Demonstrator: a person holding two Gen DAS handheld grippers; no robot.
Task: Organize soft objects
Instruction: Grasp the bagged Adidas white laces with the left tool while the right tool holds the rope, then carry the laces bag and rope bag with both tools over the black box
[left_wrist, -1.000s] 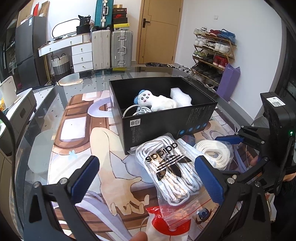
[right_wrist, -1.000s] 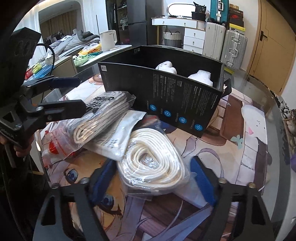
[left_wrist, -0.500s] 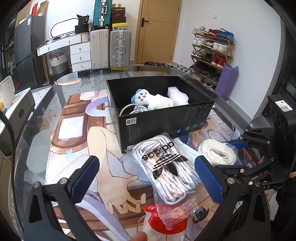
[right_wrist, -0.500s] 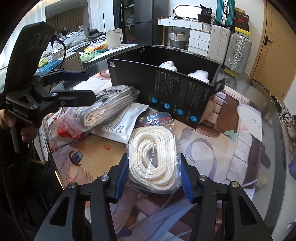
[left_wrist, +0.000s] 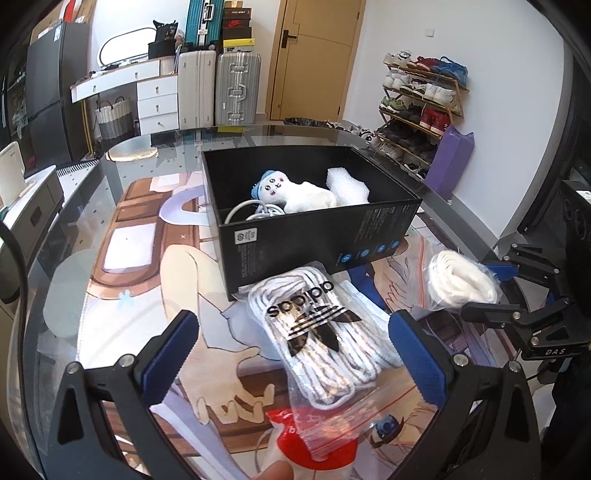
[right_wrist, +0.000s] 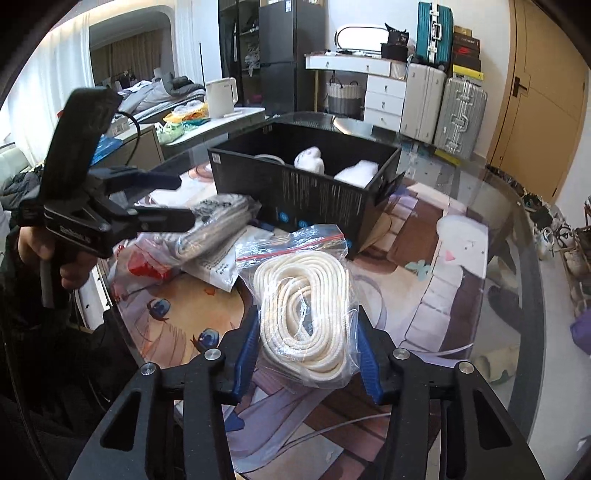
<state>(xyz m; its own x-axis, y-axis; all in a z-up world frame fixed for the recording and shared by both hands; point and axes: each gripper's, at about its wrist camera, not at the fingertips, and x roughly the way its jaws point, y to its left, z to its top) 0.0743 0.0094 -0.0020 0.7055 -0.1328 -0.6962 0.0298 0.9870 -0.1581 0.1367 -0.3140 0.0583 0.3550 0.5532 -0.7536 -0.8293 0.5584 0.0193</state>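
The right gripper (right_wrist: 306, 350) has its blue pads pressed in on both sides of the bag of cream rope (right_wrist: 304, 310), a clear zip bag with a red seal strip holding a loose coil. The bag stands up between the fingers, its upper end free and pointing toward the black box (right_wrist: 314, 192); from the left wrist view it appears clear of the table, held out to the right of the box's near corner. The right gripper reaches in low and roughly level from the table's near edge.

The left gripper (left_wrist: 291, 354) has its jaws spread wide, one blue pad on each side of the bag of white laces (left_wrist: 317, 339), which carries a black trefoil logo and lies flat on the printed table mat (left_wrist: 140, 280) just in front of the box. Neither pad touches that bag. In the right wrist view a hand (right_wrist: 62, 254) grips the left gripper's handle, holding the tool roughly level over the laces bag.

Beneath the laces bag's near end sits a white packet with a red top (left_wrist: 314, 443). Inside the open box lie a white plush toy (left_wrist: 295, 192) with a blue cap, a piece of white foam (left_wrist: 347, 184) and a coiled white cable (left_wrist: 255, 212).
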